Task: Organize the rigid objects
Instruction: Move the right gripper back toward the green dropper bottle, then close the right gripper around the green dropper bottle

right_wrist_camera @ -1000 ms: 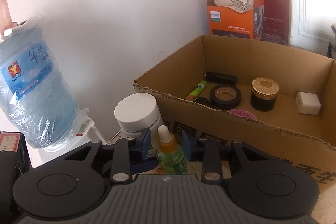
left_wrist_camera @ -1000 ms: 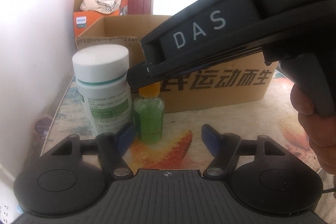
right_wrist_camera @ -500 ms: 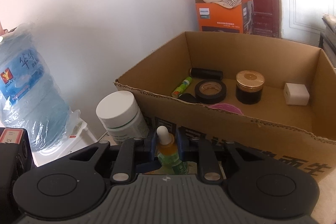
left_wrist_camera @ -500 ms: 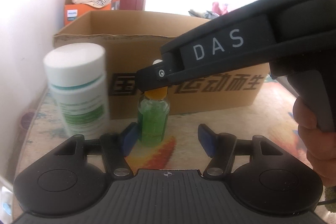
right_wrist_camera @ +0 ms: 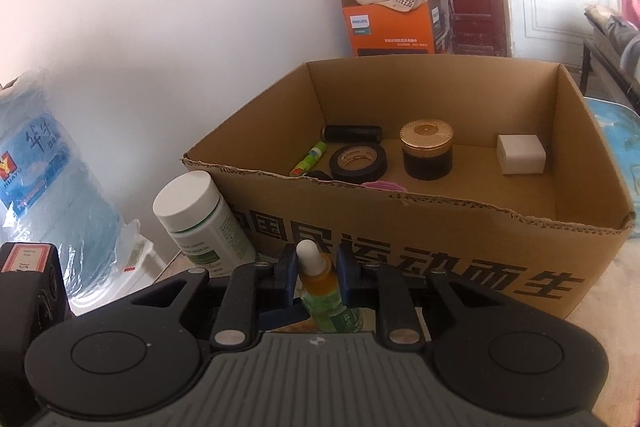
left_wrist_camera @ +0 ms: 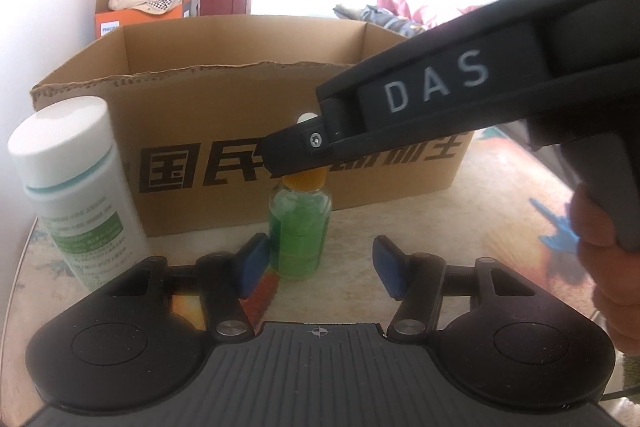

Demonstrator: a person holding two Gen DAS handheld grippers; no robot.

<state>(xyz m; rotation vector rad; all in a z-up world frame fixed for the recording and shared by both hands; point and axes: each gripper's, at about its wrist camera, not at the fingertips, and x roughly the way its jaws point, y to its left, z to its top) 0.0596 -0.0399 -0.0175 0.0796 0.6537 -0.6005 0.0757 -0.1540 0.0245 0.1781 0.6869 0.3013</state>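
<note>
While the right gripper [right_wrist_camera: 316, 277] pinches the dropper bottle [right_wrist_camera: 320, 291] at its orange collar, jaws pressed on the neck, the bottle stands on the table [left_wrist_camera: 500, 195] just before the box [right_wrist_camera: 440, 239], beside the white jar [left_wrist_camera: 76, 183]. Left gripper [left_wrist_camera: 316, 267] has just been closing, jaws still spread, nothing between the pads. Bottle looks small, light, probably glass: smooth, breakable. Rubber bulb is soft; the rigid collar seems the safer hold.

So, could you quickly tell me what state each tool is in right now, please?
Left tool: open, jaws have just been closing, holding nothing; the dropper bottle stands just beyond its left pad.
Right tool: shut on the dropper bottle's neck.
</note>
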